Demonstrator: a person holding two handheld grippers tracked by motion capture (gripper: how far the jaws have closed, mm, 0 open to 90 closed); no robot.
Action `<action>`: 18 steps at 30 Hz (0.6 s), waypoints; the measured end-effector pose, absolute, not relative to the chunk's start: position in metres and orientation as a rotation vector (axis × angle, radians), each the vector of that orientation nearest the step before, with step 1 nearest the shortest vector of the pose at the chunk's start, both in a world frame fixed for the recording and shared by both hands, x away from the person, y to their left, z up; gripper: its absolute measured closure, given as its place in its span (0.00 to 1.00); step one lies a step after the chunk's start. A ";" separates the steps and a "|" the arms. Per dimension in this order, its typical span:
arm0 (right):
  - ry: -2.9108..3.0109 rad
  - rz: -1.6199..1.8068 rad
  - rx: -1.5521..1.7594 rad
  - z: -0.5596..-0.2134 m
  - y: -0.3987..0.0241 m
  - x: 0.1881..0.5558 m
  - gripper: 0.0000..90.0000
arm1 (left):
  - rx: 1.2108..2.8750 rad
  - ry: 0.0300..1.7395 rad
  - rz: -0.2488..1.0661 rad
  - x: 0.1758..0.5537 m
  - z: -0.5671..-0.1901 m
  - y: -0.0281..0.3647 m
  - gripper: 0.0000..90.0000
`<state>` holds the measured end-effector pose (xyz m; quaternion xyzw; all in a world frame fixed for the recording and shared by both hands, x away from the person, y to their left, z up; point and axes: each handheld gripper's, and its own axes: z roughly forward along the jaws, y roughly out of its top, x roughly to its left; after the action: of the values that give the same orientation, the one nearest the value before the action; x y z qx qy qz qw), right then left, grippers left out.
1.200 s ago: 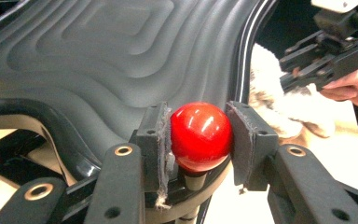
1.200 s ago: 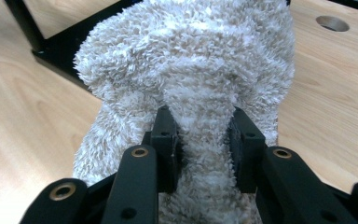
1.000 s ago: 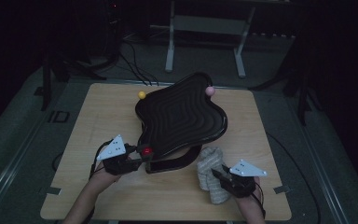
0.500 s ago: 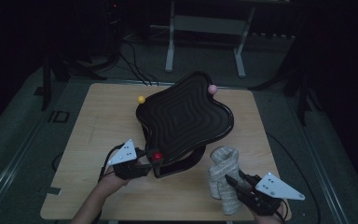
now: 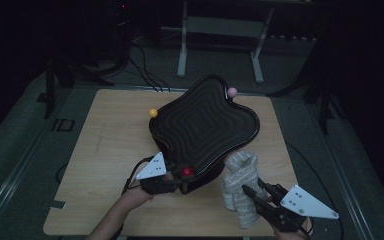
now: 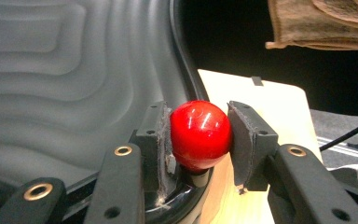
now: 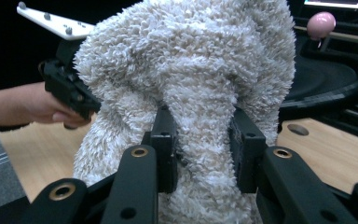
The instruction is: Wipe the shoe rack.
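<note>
A black tray (image 5: 205,125) with stepped wavy ridges stands on the wooden table (image 5: 105,150). It has ball knobs at its rim: red (image 5: 186,172), yellow (image 5: 153,113) and pink (image 5: 232,92). My left gripper (image 5: 180,180) is shut on the red ball (image 6: 199,133) at the tray's near edge, and both pads press its sides. My right gripper (image 5: 247,192) is shut on a fluffy white cloth (image 5: 240,185), held upright off the table to the right of the tray's near edge. In the right gripper view the cloth (image 7: 191,70) bulges above the jaws.
A metal stand (image 5: 220,35) and cables lie on the dark floor beyond the table. The table's right edge (image 5: 285,150) is near the cloth. In the right gripper view, a round hole (image 7: 298,129) shows in the tabletop.
My right gripper has risen with the cloth and drawn right and nearer. My left gripper has slid right with the red ball, and the tray's near edge has shifted with it.
</note>
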<state>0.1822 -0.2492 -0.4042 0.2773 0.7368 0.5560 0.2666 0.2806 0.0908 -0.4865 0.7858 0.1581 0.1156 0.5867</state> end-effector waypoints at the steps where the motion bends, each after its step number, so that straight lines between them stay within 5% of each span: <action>1: 1.987 1.502 0.741 -0.403 -0.248 0.183 0.76 | 1.826 0.353 0.258 0.281 -0.487 0.083 0.66; 11: 1.998 1.511 0.721 -0.402 -0.231 0.195 0.76 | 1.832 0.313 0.220 0.282 -0.486 0.063 0.64; 18: 2.030 1.488 0.718 -0.407 -0.203 0.213 0.75 | 1.803 0.383 0.285 0.282 -0.468 0.106 0.56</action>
<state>0.2128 -0.2028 -0.4067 0.2650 0.7490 0.5492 0.2590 0.2817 0.1059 -0.4684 0.7763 0.1651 0.1229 0.5959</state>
